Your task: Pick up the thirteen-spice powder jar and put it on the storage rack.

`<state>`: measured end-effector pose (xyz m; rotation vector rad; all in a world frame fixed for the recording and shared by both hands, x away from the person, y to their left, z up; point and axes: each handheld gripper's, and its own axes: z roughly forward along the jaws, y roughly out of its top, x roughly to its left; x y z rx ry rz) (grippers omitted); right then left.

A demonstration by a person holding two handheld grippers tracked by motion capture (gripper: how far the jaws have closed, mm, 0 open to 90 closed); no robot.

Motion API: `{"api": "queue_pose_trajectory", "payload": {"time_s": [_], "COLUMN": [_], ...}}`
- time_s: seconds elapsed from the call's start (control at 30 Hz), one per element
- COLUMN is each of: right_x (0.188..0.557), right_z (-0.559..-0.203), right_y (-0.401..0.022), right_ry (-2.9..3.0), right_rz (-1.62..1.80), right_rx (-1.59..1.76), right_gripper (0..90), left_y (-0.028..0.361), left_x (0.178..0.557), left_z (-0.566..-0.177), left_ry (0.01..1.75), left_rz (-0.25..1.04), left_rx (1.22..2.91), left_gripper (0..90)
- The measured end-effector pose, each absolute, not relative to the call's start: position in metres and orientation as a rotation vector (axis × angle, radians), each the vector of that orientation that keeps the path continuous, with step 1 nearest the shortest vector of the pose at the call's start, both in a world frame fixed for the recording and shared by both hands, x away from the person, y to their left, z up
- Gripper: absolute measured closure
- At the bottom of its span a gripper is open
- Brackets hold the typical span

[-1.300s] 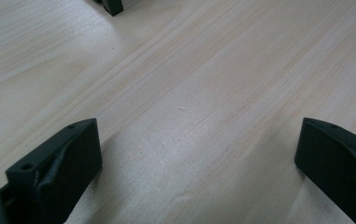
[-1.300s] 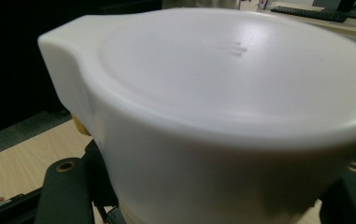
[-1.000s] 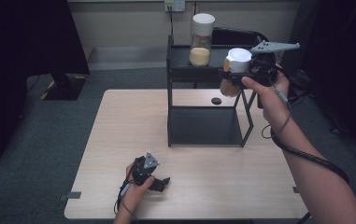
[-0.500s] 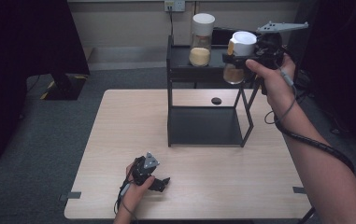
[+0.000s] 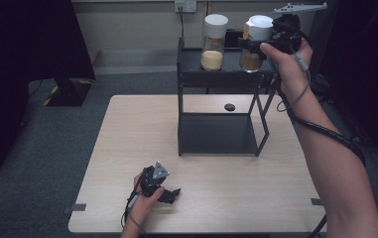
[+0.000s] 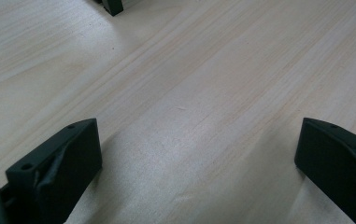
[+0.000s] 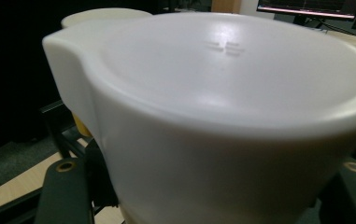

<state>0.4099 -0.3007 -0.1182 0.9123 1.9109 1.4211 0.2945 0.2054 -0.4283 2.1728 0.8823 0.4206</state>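
Right gripper [image 5: 256, 43]: clamped on a clear jar with a white flip-top lid and brown powder inside [image 5: 254, 44], black jaws pressing the jar's sides just under the lid. Held upright at the right end of the top shelf of a black metal two-tier rack [image 5: 191, 77]; base level with the shelf surface, contact with it impossible to tell. Grey three-cornered plate up top, cable trailing down along the forearm. In the right gripper view, the white lid [image 7: 231, 107] close against the lens, a jaw at each lower corner.

Left gripper [image 5: 169, 194]: low on the near part of the pale wooden table [image 5: 127, 139], gripped by the left hand [image 5: 144, 201], jaws spread wide with nothing between. In the left gripper view, bare wood grain between the two black jaws, a black foot of the rack [image 6: 112, 5] at the top edge.

Further out: a second clear jar with a white lid and pale yellow powder [image 5: 214, 42] on the same top shelf, left of the held jar and apart from it. A small dark round spot [image 5: 229, 107] on the table behind the rack. Grey carpet around the table, a wall socket [image 5: 185, 6] on the back wall.
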Motion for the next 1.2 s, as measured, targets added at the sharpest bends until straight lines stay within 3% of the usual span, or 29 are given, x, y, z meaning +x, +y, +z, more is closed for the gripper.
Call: {"api": "queue_pose_trajectory", "payload": {"time_s": [0.67, 1.2], "right_x": [0.451, 0.451], "right_z": [-0.132, -0.135], "right_y": [-0.28, -0.278], "right_ry": [1.878, 1.871], "right_rz": [1.373, 1.366], "right_rx": [0.954, 0.959], "right_gripper": [30.7, 30.5], "left_y": [0.205, 0.205], "left_x": [0.295, 0.294], "left_z": [-0.428, -0.428], "left_ry": [0.883, 0.883], "left_rz": [0.42, 0.421], "left_rx": [2.174, 2.173], "left_gripper": [0.0, 0.0]}}
